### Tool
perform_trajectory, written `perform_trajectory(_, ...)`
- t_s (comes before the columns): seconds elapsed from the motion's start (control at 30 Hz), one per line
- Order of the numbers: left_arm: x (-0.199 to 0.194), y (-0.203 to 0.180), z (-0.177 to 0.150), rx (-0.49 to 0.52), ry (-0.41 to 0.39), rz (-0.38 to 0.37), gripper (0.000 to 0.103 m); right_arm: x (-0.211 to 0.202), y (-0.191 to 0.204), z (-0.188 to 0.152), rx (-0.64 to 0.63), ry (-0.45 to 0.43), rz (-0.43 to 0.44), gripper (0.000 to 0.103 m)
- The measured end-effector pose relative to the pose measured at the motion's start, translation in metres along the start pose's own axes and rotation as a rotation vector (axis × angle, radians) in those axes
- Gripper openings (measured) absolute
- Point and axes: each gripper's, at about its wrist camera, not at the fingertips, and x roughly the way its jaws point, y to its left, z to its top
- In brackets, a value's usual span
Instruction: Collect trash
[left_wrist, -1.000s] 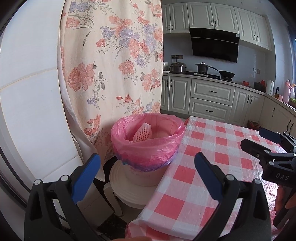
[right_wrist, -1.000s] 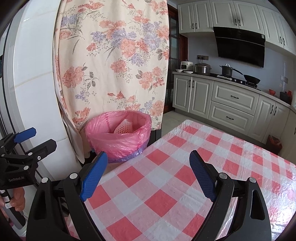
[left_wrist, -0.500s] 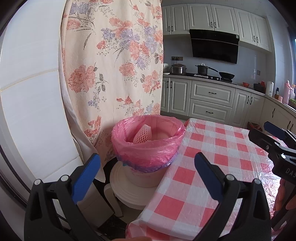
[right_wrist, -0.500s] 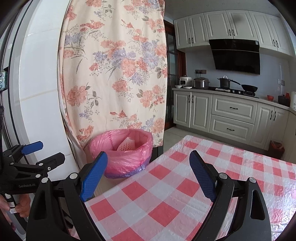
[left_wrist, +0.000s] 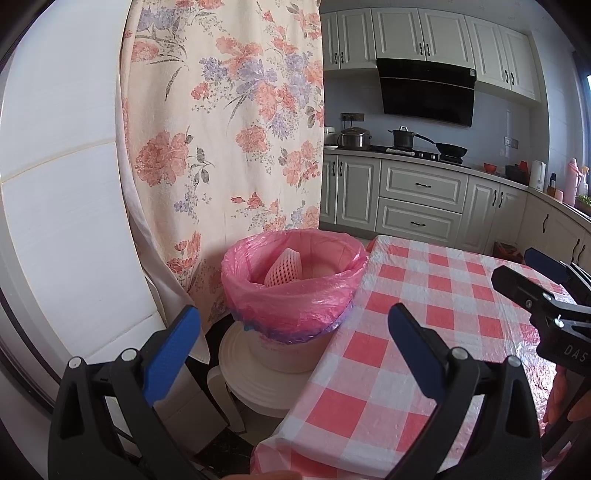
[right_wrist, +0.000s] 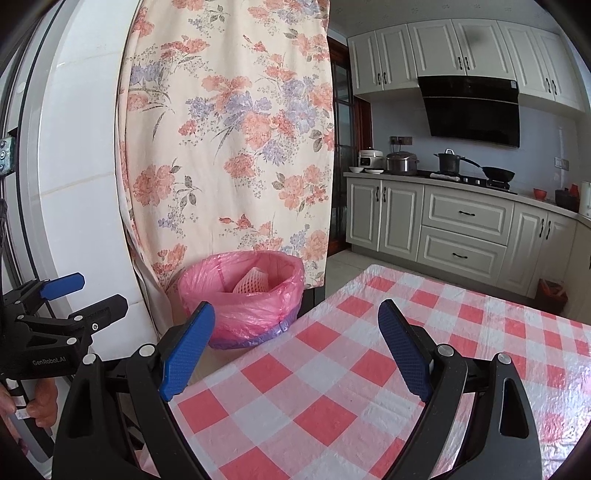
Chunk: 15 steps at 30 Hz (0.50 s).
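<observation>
Currently, per both wrist views:
left gripper (left_wrist: 293, 341): jaws spread wide, nothing between the blue pads, aimed at the bin from the table's near corner.
right gripper (right_wrist: 295, 349): jaws spread wide, empty, above the checked tablecloth (right_wrist: 388, 369).
trash bin (left_wrist: 291, 291): pink-lined, sits on a white stool (left_wrist: 255, 380) just beside the table edge, in front of the floral curtain (left_wrist: 221, 122).
foam net (left_wrist: 284, 271): white mesh piece, inside the bin, leaning on the liner.

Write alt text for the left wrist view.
Open left gripper faces a pink-lined trash bin holding a white foam net, beside a red-checked table. The right gripper shows at the right edge.
</observation>
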Motion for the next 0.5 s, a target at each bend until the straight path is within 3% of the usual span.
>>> perform_trajectory(0.5,-0.0006,0.0005,-0.0009,0.000,-0.005,0.005,0.098,-0.0006,0.0033,-0.0036,-0.013,0.007,0.010,0.085)
